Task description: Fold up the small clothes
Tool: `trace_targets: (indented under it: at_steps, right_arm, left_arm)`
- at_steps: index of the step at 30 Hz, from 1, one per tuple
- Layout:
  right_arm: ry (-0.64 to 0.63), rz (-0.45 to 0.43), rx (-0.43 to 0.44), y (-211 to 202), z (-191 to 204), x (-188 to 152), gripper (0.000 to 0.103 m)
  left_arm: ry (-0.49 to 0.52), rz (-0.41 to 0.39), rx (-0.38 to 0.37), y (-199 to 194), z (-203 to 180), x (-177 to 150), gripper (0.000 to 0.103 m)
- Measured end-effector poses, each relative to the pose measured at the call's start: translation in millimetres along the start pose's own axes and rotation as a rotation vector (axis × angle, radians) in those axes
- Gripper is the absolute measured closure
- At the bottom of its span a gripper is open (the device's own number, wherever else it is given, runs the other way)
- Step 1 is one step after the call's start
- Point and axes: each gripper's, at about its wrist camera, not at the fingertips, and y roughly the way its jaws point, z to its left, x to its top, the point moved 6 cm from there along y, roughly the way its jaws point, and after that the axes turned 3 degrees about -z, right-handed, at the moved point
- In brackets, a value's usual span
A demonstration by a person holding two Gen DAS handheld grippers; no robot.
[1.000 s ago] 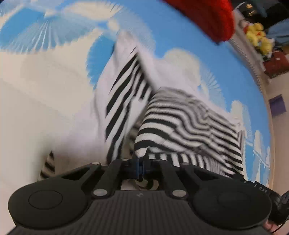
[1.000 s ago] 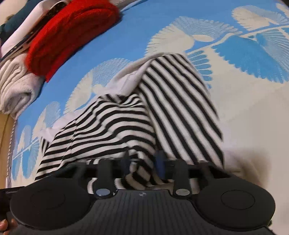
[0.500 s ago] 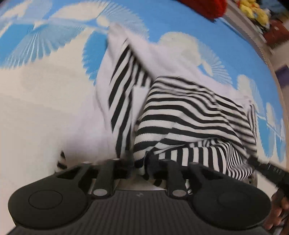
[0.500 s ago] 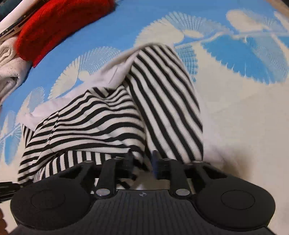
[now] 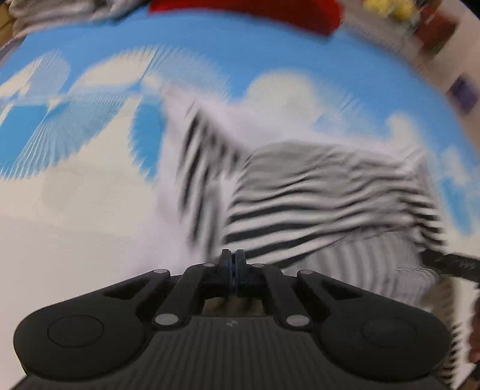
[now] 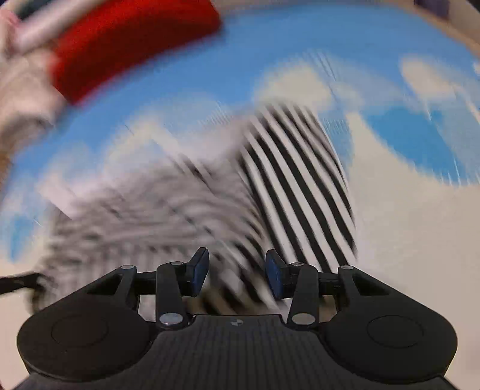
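Note:
A black-and-white striped garment [image 5: 315, 192] lies half folded on the blue and cream bedspread [image 5: 90, 186]. My left gripper [image 5: 235, 262] is shut at the garment's near edge, pads pressed together with no fabric showing between them. In the right wrist view the same striped garment [image 6: 294, 180] spreads ahead, blurred on its left side. My right gripper [image 6: 237, 273] stands open and its jaws are opening. Striped fabric lies between and below the blue pads [image 6: 199, 268], which do not press on it.
A folded red garment [image 6: 129, 45] sits at the far edge of the bedspread [image 6: 420, 225], with pale clothes [image 6: 21, 78] beside it. The red garment [image 5: 246, 12] also tops the left wrist view. A black part of the right gripper [image 5: 450, 264] shows at that view's right.
The left gripper opened on the striped cloth and shut again, now with no cloth in it. The right gripper let go of the cloth and spread its jaws. Both views swung and blurred.

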Motion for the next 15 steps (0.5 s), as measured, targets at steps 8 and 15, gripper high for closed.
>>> trace_targets:
  at_steps: [8,15]
  right_arm:
    - [0.036,-0.136,0.057,-39.0,5.8,17.2,0.06]
    - [0.039,-0.049,0.014,-12.8,7.8,2.6,0.06]
  left_arm:
    - [-0.027,-0.127,-0.122,-32.7,-5.1,14.1,0.102]
    - [0.02,0.046,0.063,2.6,7.4,-10.6,0.1]
